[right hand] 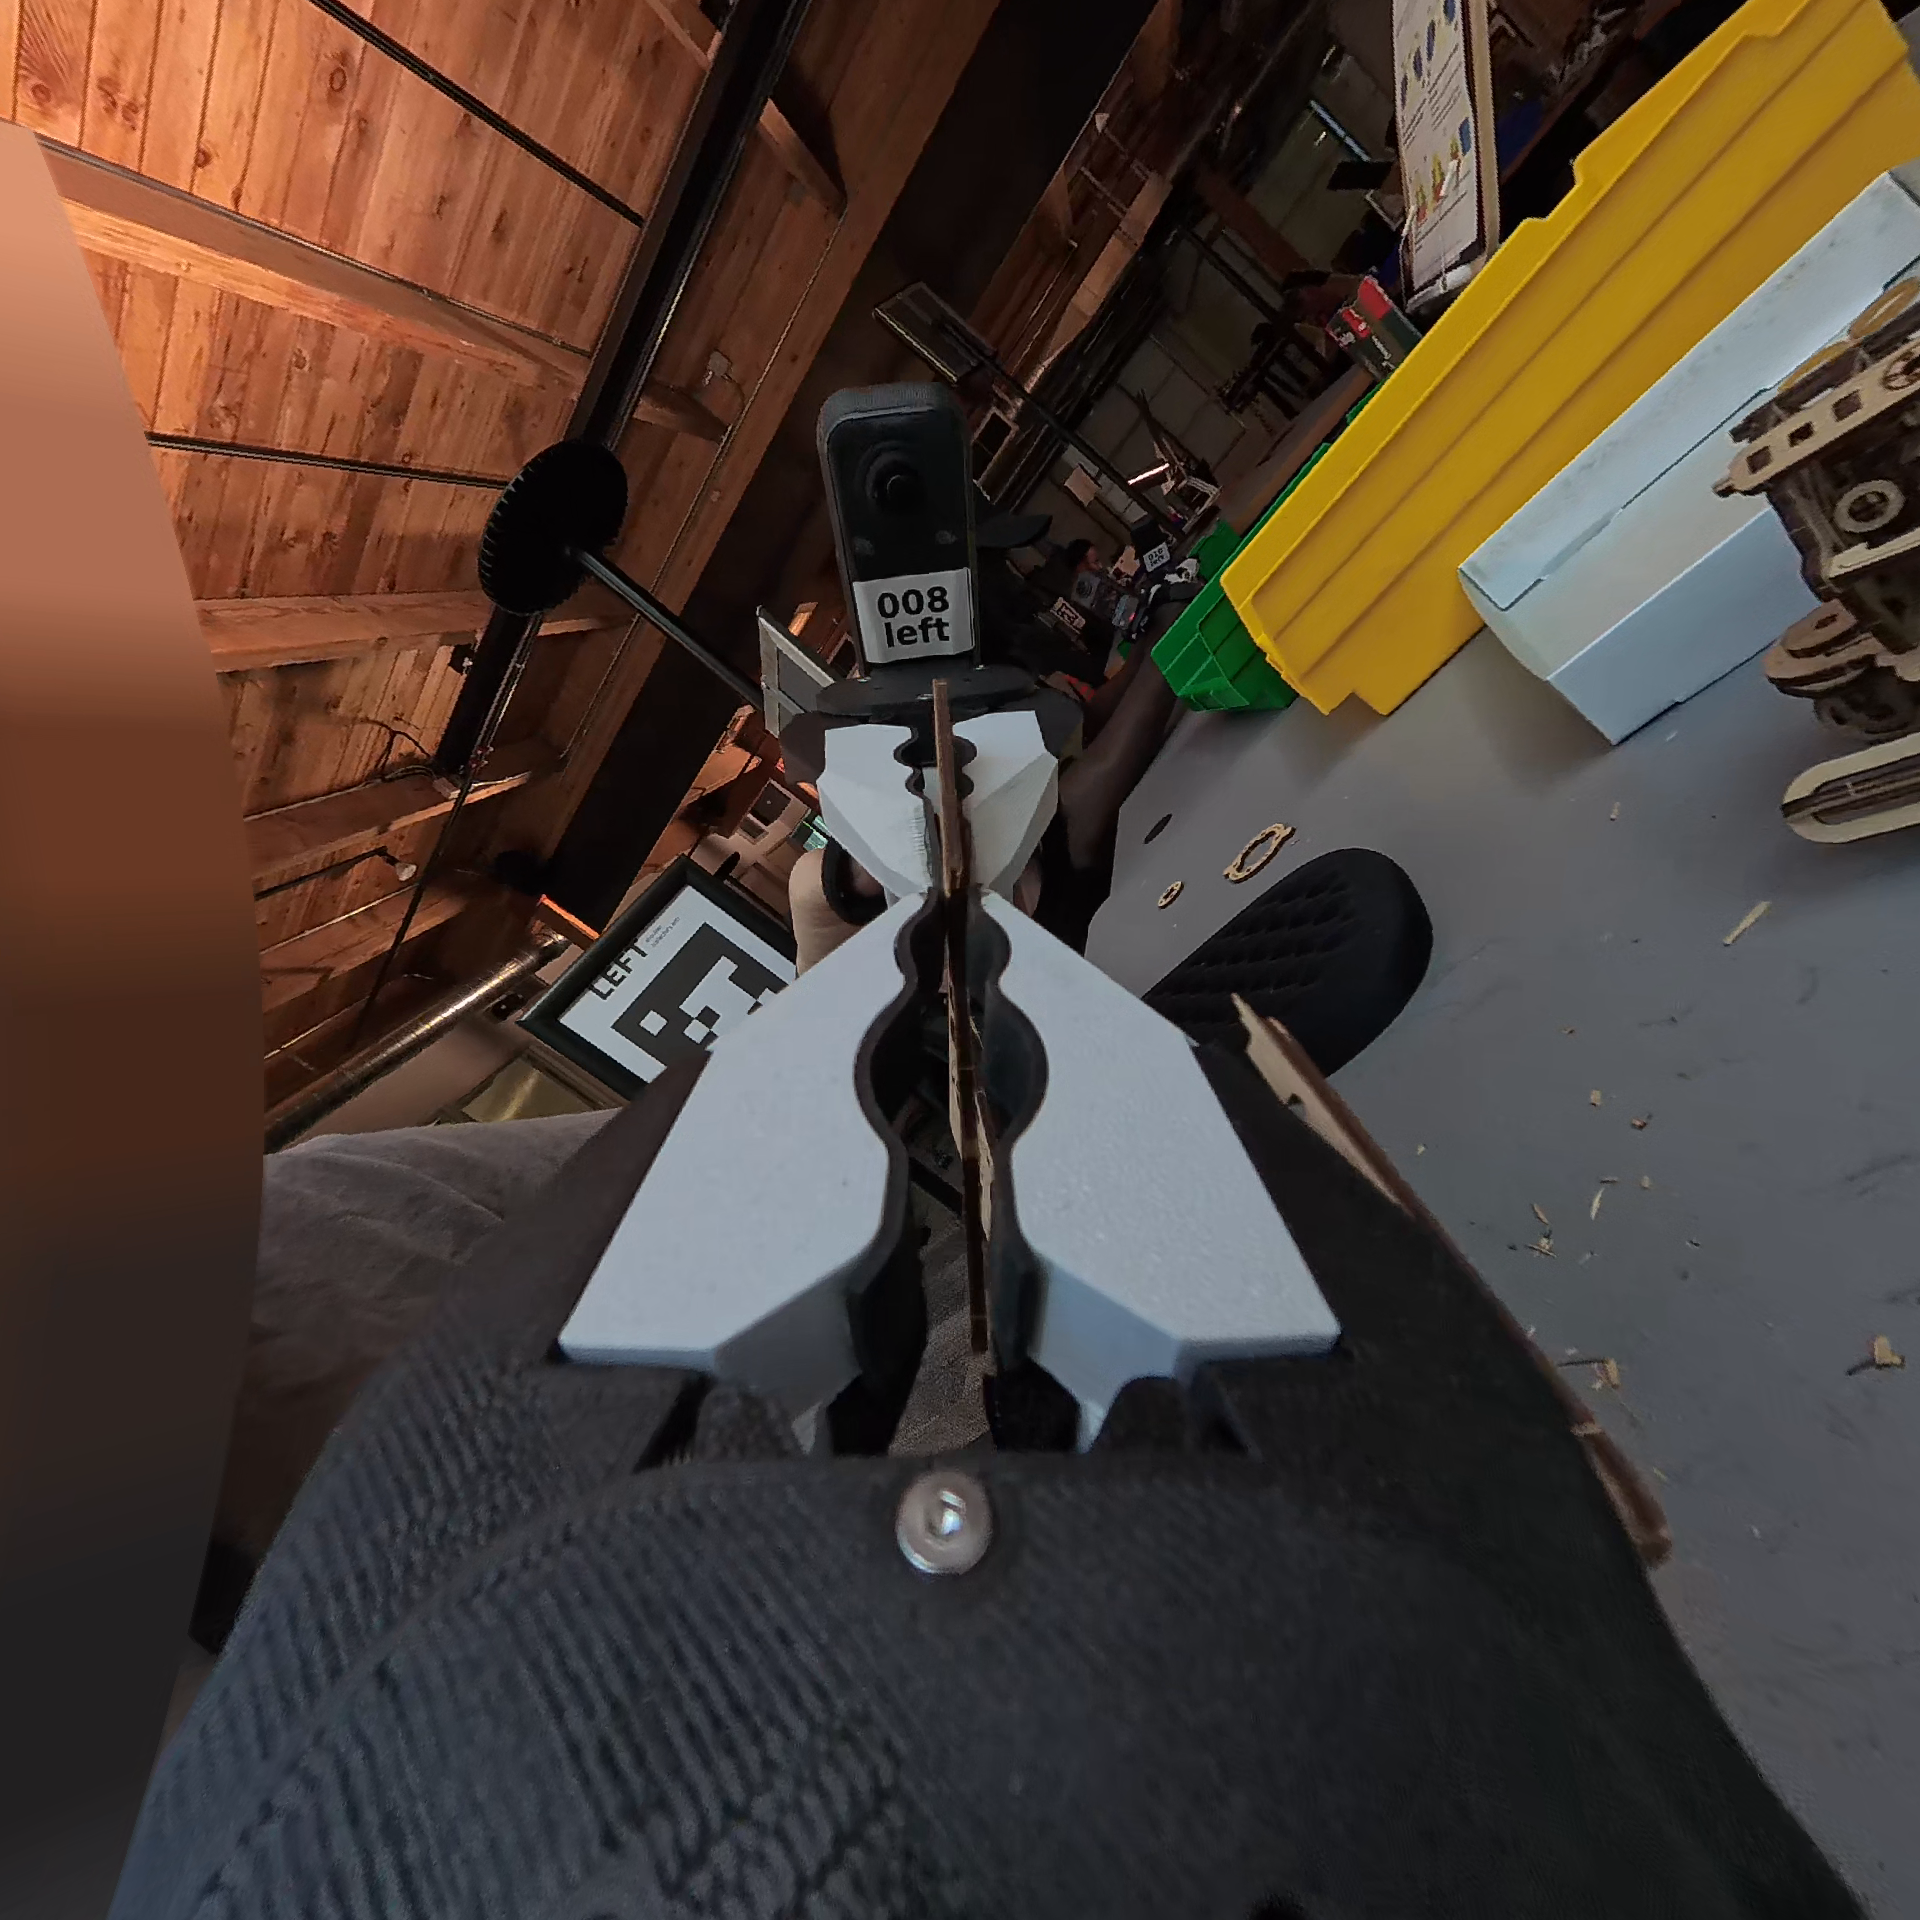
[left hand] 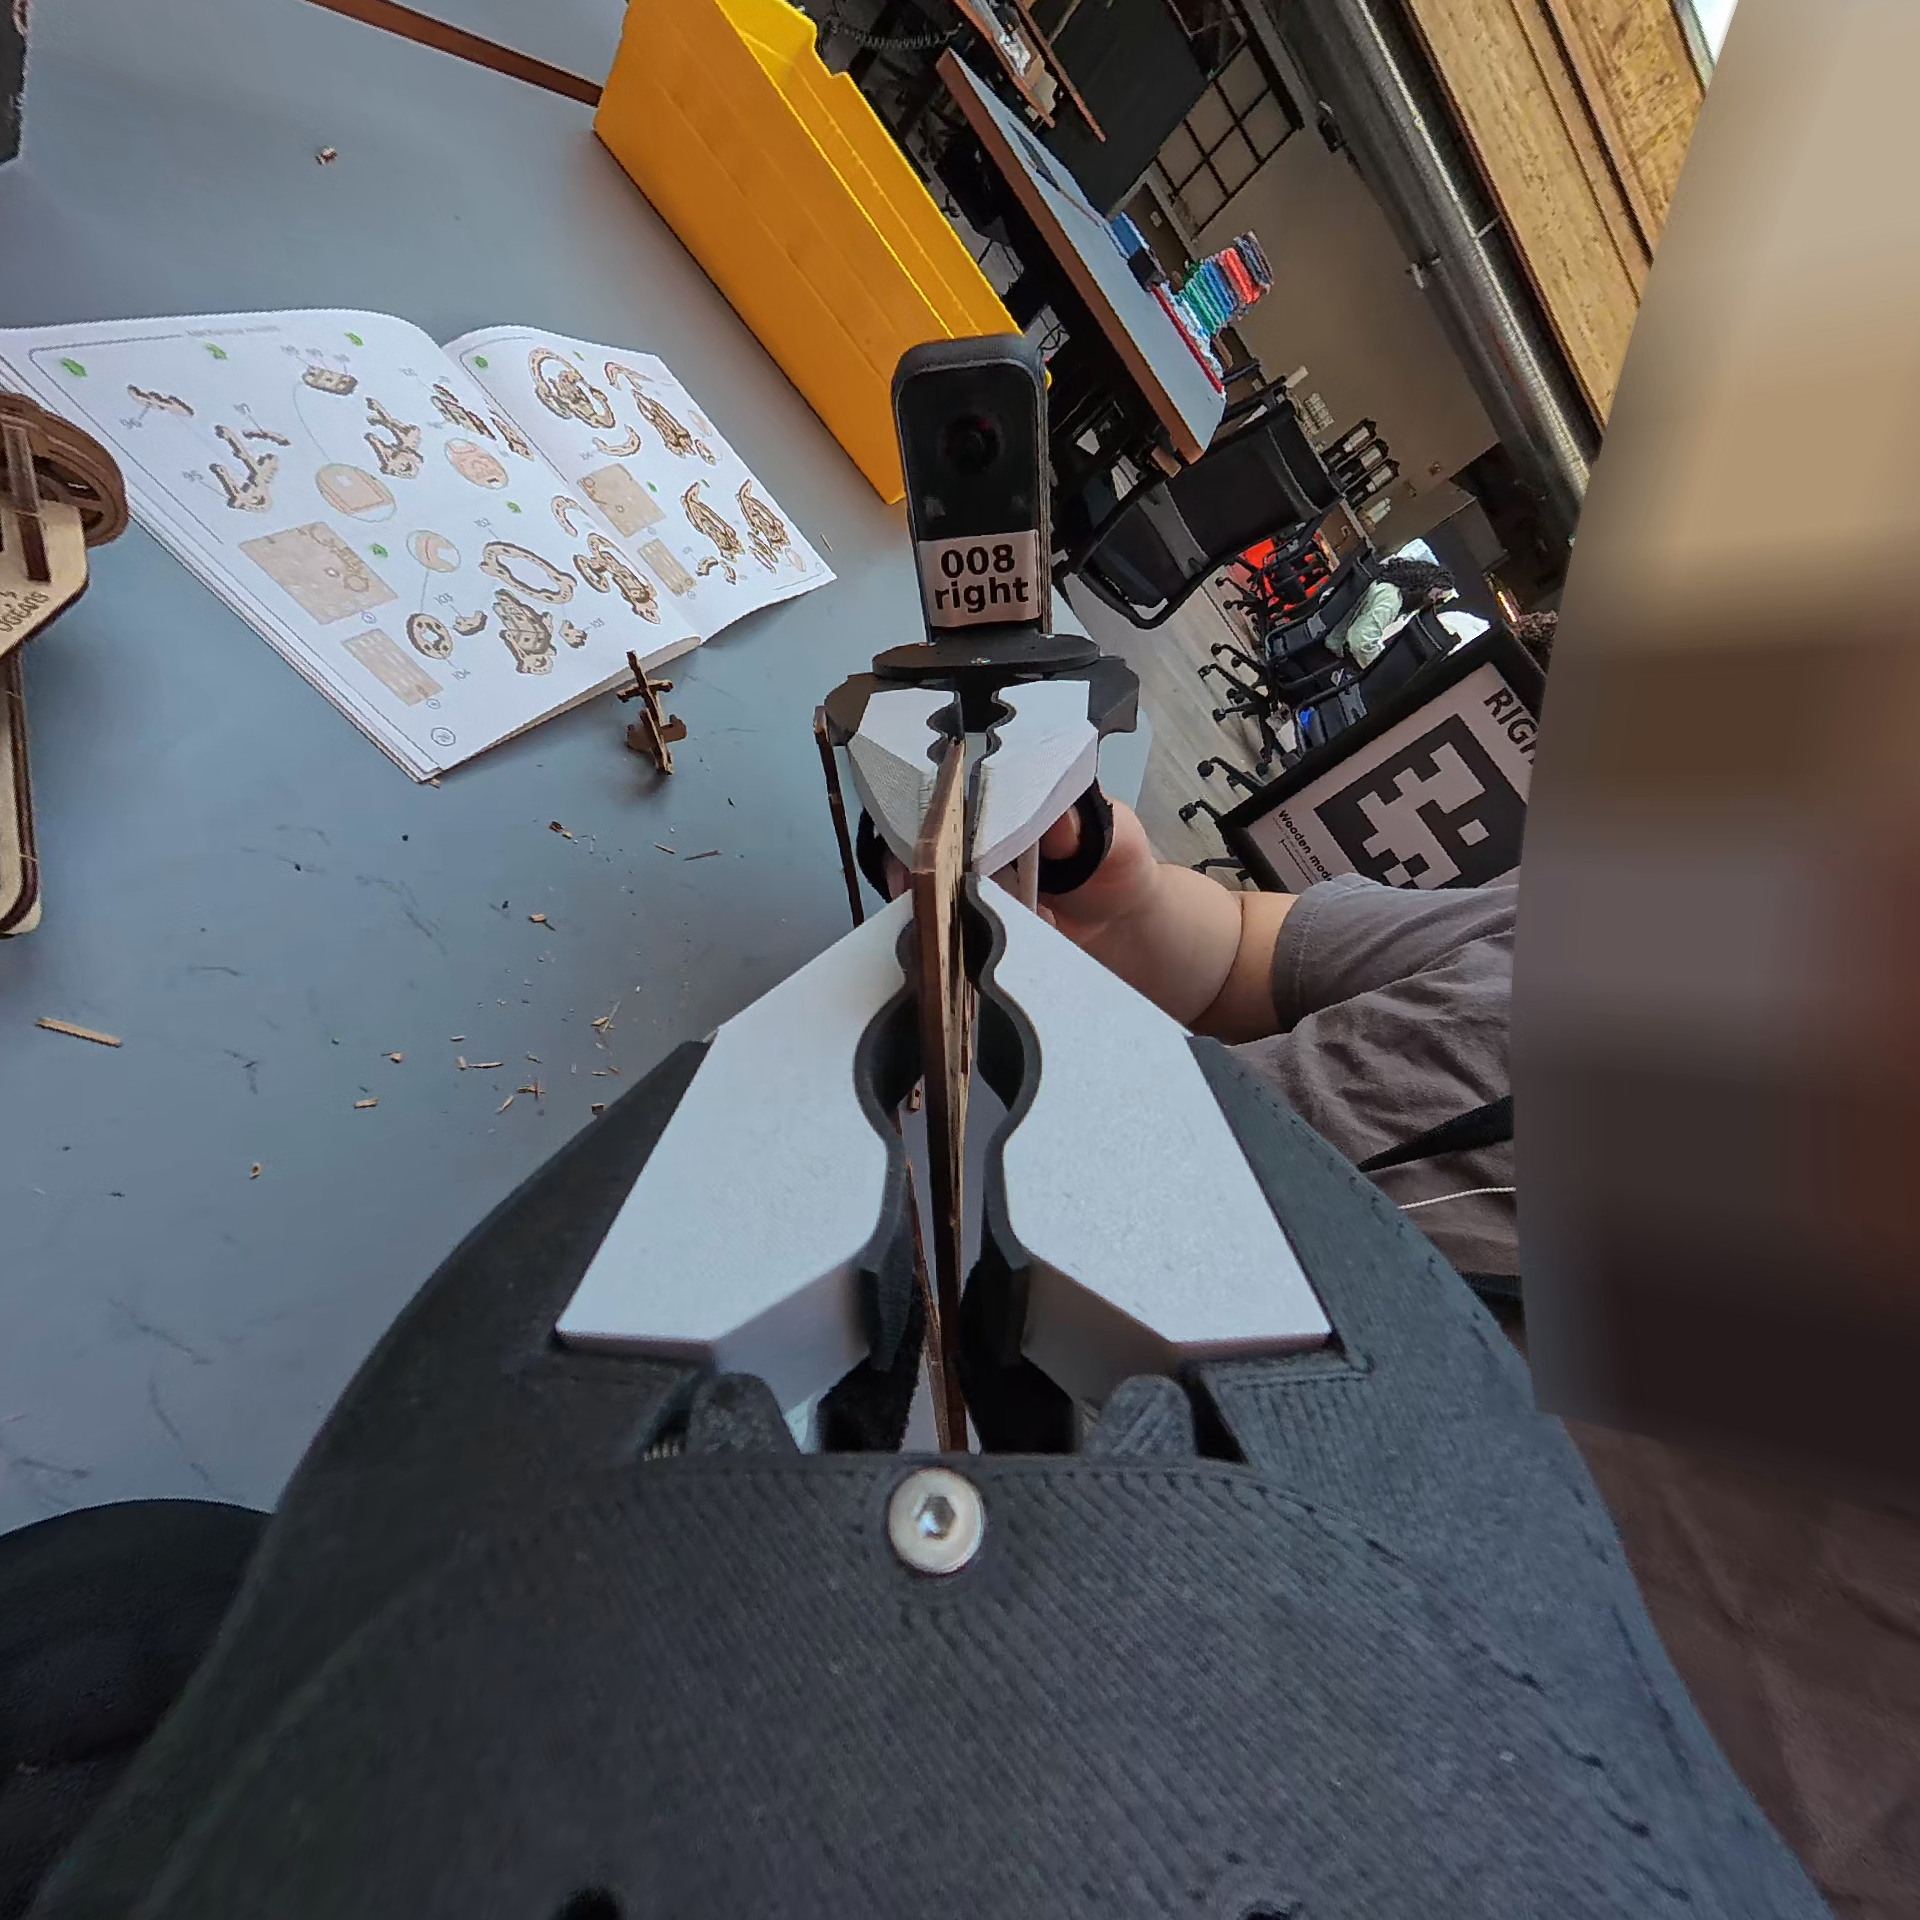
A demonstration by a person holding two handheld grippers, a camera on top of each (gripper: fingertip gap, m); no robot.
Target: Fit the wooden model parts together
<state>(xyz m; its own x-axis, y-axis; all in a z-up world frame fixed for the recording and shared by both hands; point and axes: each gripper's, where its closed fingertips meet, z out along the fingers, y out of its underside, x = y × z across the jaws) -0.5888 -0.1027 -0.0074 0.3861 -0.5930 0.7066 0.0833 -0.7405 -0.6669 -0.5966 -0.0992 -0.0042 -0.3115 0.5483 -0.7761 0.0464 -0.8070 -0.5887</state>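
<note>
Left gripper [left hand: 940, 914] fingers clamp thin wooden sheet [left hand: 948, 1039] edge-on; right gripper [right hand: 951, 914] fingers clamp opposite end, tips nearly touching. Operator keeps both grips aligned, avoids twisting; snap risk. Held above worktop [left hand: 312, 987].

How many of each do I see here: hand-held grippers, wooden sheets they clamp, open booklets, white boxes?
Grippers: 2, the left gripper and right gripper
Wooden sheet: 1
Open booklet: 1
White box: 1
Total: 5
</note>
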